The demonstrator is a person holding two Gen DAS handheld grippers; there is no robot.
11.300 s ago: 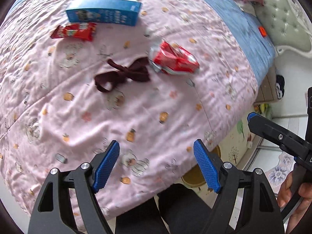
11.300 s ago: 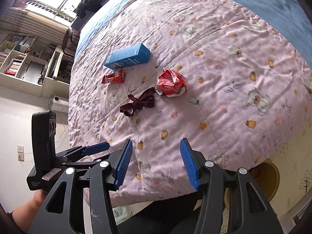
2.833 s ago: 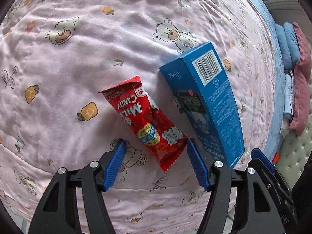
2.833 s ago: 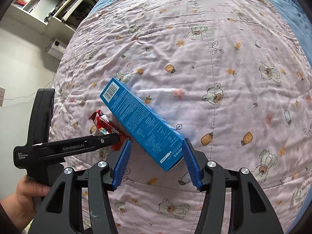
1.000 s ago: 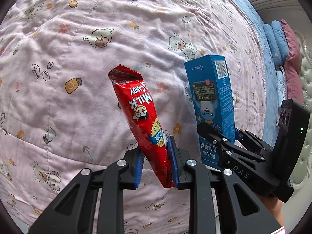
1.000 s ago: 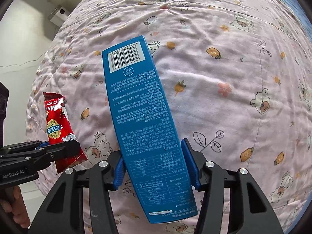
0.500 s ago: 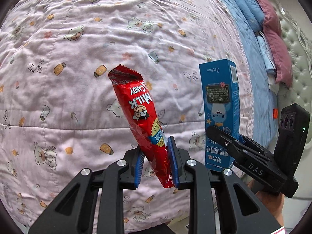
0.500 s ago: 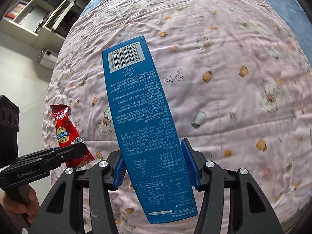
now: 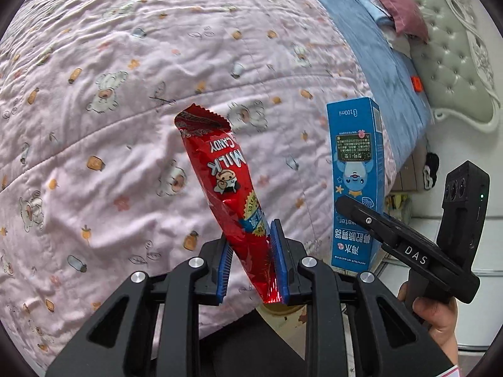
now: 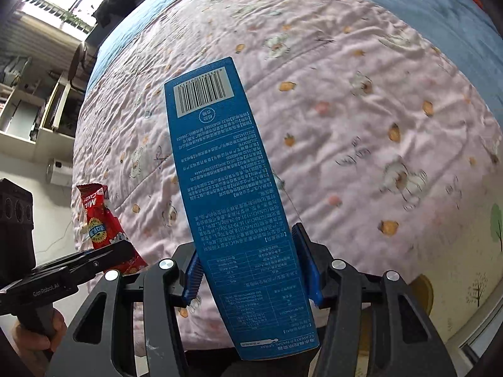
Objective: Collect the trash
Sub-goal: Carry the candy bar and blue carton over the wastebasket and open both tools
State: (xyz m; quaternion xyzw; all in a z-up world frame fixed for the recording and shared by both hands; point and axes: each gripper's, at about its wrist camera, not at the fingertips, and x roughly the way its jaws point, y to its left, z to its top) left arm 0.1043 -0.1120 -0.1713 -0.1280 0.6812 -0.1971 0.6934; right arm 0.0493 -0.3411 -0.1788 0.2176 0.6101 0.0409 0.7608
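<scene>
While both pieces of trash hang above the pink quilt (image 9: 132, 100), the left hand-held gripper (image 9: 251, 260) pinches the light, crinkly, slippery milk candy wrapper (image 9: 226, 188) near its lower end, and the right hand-held gripper (image 10: 251, 270) clamps the stiff, likely crushable blue nasal spray box (image 10: 232, 188) across its lower half.

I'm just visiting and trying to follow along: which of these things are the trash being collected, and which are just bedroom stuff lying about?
Part of the job:
- candy wrapper, pinched in the left claw
- blue box, clamped in the right claw

Just lying about:
- pink quilt
- blue sheet
- pillows
- headboard
- shelves
</scene>
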